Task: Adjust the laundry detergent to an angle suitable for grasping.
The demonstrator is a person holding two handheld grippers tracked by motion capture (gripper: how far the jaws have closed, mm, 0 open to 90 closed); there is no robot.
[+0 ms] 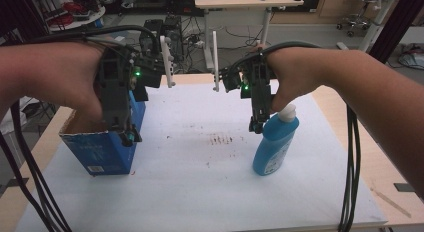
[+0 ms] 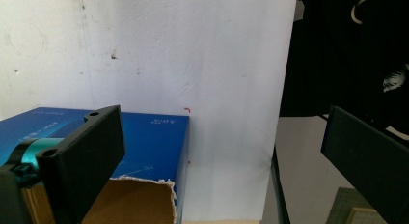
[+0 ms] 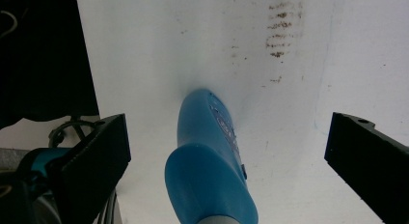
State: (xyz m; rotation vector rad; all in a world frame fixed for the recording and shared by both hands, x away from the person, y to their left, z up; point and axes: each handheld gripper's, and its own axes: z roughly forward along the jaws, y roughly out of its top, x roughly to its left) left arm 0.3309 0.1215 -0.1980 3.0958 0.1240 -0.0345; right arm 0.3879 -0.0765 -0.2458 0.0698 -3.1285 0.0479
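Observation:
A blue cardboard box (image 1: 107, 152) with an open, torn top stands at the left of the white sheet (image 1: 200, 187). My left gripper (image 1: 129, 136) hangs over the box's right side, pointing down. In the left gripper view the box (image 2: 149, 142) lies under the left jaw, and the gripper (image 2: 222, 137) is open and holds nothing. A blue bottle (image 1: 272, 147) with a white cap (image 1: 287, 113) stands upright at the right. My right gripper (image 1: 256, 126) is just left of its top. In the right gripper view the bottle (image 3: 207, 156) sits between the jaws of the open gripper (image 3: 226, 132), untouched.
A brown smear (image 1: 220, 139) marks the middle of the sheet. Bare wooden table (image 1: 370, 157) borders the sheet on the right. Two white uprights (image 1: 167, 62) stand at the table's far edge. Black cables (image 1: 350, 182) trail from both grippers towards the near edge.

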